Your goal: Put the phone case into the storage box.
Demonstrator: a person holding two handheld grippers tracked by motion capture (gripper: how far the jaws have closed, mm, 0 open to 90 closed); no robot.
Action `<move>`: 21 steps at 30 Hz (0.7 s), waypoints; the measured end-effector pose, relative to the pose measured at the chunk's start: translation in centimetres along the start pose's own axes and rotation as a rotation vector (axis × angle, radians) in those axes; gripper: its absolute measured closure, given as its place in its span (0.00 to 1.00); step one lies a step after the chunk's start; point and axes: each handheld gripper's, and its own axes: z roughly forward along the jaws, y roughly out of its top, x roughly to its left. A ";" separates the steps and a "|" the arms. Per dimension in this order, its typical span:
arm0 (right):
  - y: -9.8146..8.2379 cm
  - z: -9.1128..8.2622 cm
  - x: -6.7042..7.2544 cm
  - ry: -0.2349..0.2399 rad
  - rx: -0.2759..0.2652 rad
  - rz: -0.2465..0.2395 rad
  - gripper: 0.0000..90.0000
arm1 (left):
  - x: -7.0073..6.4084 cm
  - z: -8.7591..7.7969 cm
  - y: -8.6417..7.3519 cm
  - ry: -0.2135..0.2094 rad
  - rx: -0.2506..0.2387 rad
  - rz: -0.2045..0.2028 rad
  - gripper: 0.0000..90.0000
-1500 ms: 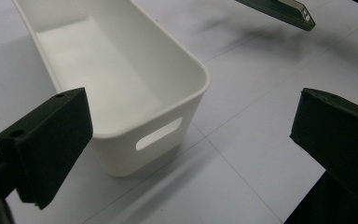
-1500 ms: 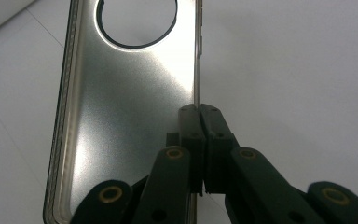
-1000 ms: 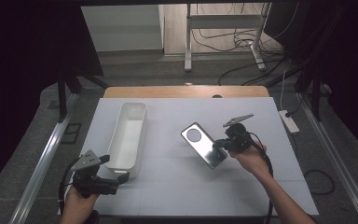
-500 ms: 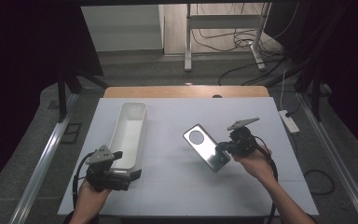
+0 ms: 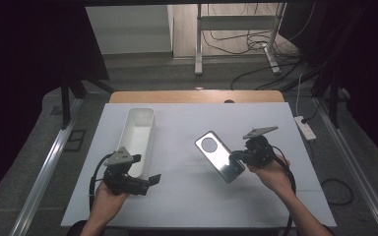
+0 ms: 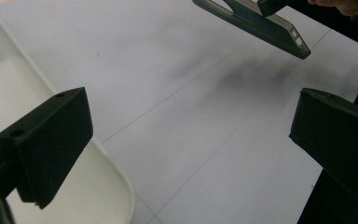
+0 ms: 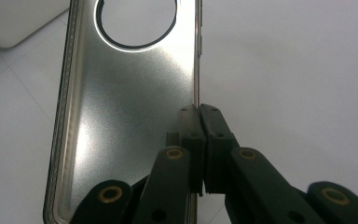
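Leftward, the open left gripper [image 5: 150, 180] has advanced beside the tray [image 5: 139, 132]; right gripper [image 5: 237, 156] pinches the phone case's [image 5: 219, 156] thin rim; light, stiff, likely slippery.

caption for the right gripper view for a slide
Right gripper pinches the side edge of a clear phone case above the white table.

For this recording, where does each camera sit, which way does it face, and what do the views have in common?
High view: above the person's side, facing forward and down on the white table; both forearms and hand-held grippers enter from below.
Left gripper view: rides the left hand-held gripper, looking across the table between its open jaws, white tray alongside.
Right gripper view: rides the right hand-held gripper, looking along jaws shut on the phone case edge.
All three share the phone case and tray.
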 end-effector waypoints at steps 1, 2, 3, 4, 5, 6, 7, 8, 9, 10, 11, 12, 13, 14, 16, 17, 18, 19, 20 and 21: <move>0.0 0.0 0.0 0.000 0.000 0.000 0.98 | 0.0 0.0 0.0 0.000 0.000 0.000 0.00; 0.0 0.0 0.0 -0.001 0.000 0.001 0.98 | 0.0 0.2 0.1 -0.004 -0.001 0.001 0.00; 0.0 -0.1 0.1 -0.003 0.000 0.001 0.99 | 0.0 0.4 0.3 -0.007 -0.002 0.000 0.00; 0.0 -0.1 0.1 -0.004 -0.003 0.000 0.98 | 0.0 0.6 0.4 -0.008 -0.005 0.000 0.00; 0.0 -0.1 0.1 -0.005 -0.006 0.000 0.98 | 0.0 0.8 0.6 -0.010 -0.006 -0.001 0.00; 0.0 -0.2 0.1 -0.006 -0.009 0.001 0.99 | 0.0 1.0 0.7 -0.012 -0.008 -0.001 0.00; 0.1 -0.2 0.1 -0.006 -0.013 0.001 0.99 | 0.0 1.3 0.9 -0.014 -0.008 -0.003 0.00; 0.1 -0.3 0.1 -0.008 -0.016 0.000 0.99 | 0.0 1.5 1.1 -0.016 -0.008 -0.001 0.00; 0.1 -0.3 0.1 -0.010 -0.019 0.000 0.98 | 0.0 1.8 1.3 -0.017 -0.009 0.001 0.00; 0.1 -0.3 0.1 -0.011 -0.021 0.000 0.98 | 0.1 2.1 1.4 -0.019 -0.008 0.003 0.00; 0.1 -0.3 0.1 -0.012 -0.025 0.000 0.99 | 0.1 2.3 1.5 -0.021 -0.007 0.003 0.00; 0.1 -0.4 0.1 -0.014 -0.026 0.002 0.99 | 0.0 2.6 1.7 -0.025 -0.007 0.006 0.00; 0.1 -0.4 0.1 -0.018 -0.027 0.007 0.99 | 0.0 2.9 1.9 -0.026 -0.008 0.009 0.00; 0.1 -0.5 0.1 -0.019 -0.031 0.007 0.99 | 0.0 3.2 2.1 -0.029 -0.009 0.013 0.00; 0.2 -0.6 0.0 -0.021 -0.040 0.006 0.99 | -0.1 3.6 2.3 -0.037 -0.011 0.015 0.00; 0.2 -0.6 0.0 -0.022 -0.043 0.005 0.99 | -0.1 3.9 2.5 -0.043 -0.011 0.017 0.00; 0.2 -0.6 0.0 -0.025 -0.047 0.006 0.98 | -0.1 4.1 2.6 -0.049 -0.010 0.020 0.00; 0.2 -0.7 0.0 -0.026 -0.050 0.008 0.99 | -0.1 4.4 2.8 -0.053 -0.007 0.023 0.00; 0.2 -0.7 0.0 -0.028 -0.052 0.006 0.98 | -0.2 4.7 2.9 -0.059 -0.003 0.029 0.00; 0.2 -0.7 0.0 -0.028 -0.055 0.006 0.99 | -0.2 5.0 3.0 -0.066 0.001 0.032 0.00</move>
